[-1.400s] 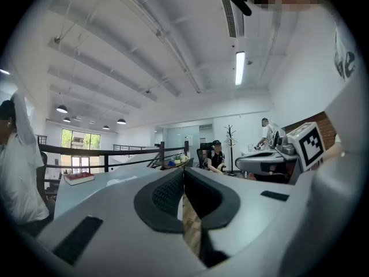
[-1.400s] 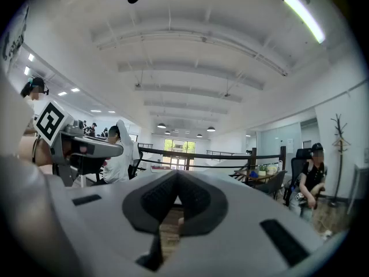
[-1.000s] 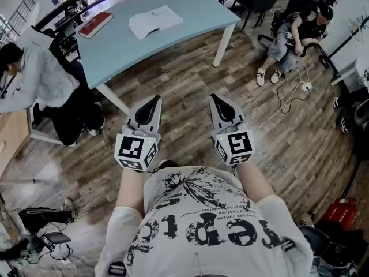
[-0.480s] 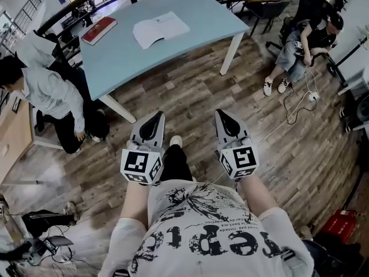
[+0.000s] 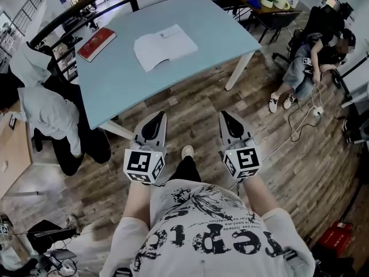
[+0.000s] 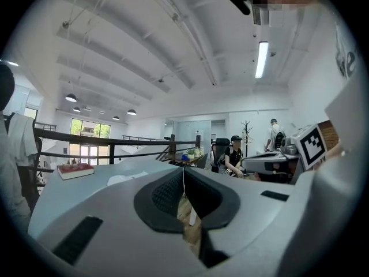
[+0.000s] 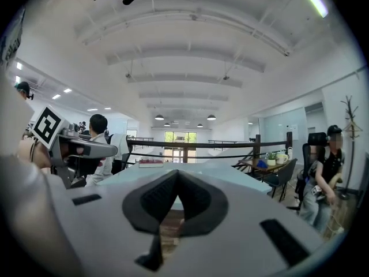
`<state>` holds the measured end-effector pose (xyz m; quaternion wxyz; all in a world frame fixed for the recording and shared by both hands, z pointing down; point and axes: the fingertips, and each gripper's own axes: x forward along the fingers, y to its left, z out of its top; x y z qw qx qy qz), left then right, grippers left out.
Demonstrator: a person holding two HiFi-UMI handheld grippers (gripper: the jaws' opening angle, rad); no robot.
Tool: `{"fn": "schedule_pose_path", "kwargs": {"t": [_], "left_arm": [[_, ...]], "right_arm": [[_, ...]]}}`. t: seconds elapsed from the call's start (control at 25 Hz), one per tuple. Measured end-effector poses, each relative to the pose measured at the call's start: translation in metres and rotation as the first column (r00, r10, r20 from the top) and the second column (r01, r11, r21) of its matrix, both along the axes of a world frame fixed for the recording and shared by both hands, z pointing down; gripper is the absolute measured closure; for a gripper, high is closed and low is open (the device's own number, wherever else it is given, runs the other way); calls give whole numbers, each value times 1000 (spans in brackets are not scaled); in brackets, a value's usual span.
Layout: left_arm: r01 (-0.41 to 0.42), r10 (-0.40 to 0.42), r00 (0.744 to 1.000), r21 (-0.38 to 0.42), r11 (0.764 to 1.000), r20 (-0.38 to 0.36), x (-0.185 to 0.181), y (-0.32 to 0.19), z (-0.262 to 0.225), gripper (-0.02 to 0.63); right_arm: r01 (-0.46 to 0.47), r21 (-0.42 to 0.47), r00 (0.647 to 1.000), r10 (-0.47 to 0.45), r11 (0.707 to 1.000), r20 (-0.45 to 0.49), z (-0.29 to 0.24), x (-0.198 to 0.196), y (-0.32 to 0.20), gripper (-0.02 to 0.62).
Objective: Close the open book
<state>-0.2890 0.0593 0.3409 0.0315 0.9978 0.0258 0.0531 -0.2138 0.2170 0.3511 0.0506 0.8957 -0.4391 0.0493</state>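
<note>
Free tabletop (image 5: 115, 79) around open book (image 5: 164, 46), red book (image 5: 96, 36) at corner

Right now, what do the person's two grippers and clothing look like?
Both the left gripper and right gripper are pale grey, tapering to a point, with black ribbed pads inside. Each carries a white cube with black square markers at its rear. The person wears a white short-sleeved T-shirt with black print.

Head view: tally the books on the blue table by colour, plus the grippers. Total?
Red closed book: 1
White open book: 1
Grippers: 2 (left gripper, right gripper)
Total: 4
</note>
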Motion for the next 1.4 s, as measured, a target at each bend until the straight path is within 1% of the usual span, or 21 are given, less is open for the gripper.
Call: {"fn": "schedule_pose_path", "kwargs": {"t": [0.24,0.44,0.56,0.72,0.96,1.04,1.08,1.2,1.24,1.36,1.4], "left_arm": [[34,-34,999,-7,999,-24,93,-63,-9,588],[56,-56,998,-15,998,-13,158,-112,-6,588],[81,-81,997,-18,997,4,187,-133,-2,588],[140,-139,990,-21,990,34,215,-153,8,588],[248,-247,968,-18,969,54,268,-174,20,588],[308,-305,950,-32,951,70,279,-180,27,588],[349,-345,936,-49,936,74,283,-182,30,588],[472,-465,881,-116,874,85,298,-181,40,588],[501,-493,865,-126,856,87,304,-181,44,588],[562,-554,827,-144,814,95,322,-190,64,588],[586,-576,810,-160,794,107,326,-192,74,588]], "right_arm": [[44,-1,999,-44,999,-30,-11,98,-67,586],[57,13,997,-56,998,-47,-17,173,-119,586],[69,15,997,-68,998,-30,-14,210,-141,586],[123,-1,992,-123,992,-14,-5,248,-164,586],[213,-14,977,-213,977,-22,5,324,-201,586],[264,-5,964,-264,964,-23,9,343,-213,584],[298,5,954,-298,955,-24,9,353,-218,584],[414,19,910,-414,910,-28,8,381,-232,584],[446,17,895,-446,895,-30,10,390,-238,584],[517,6,855,-517,856,-37,21,412,-258,584],[541,0,840,-541,841,-34,27,417,-264,584]]}}
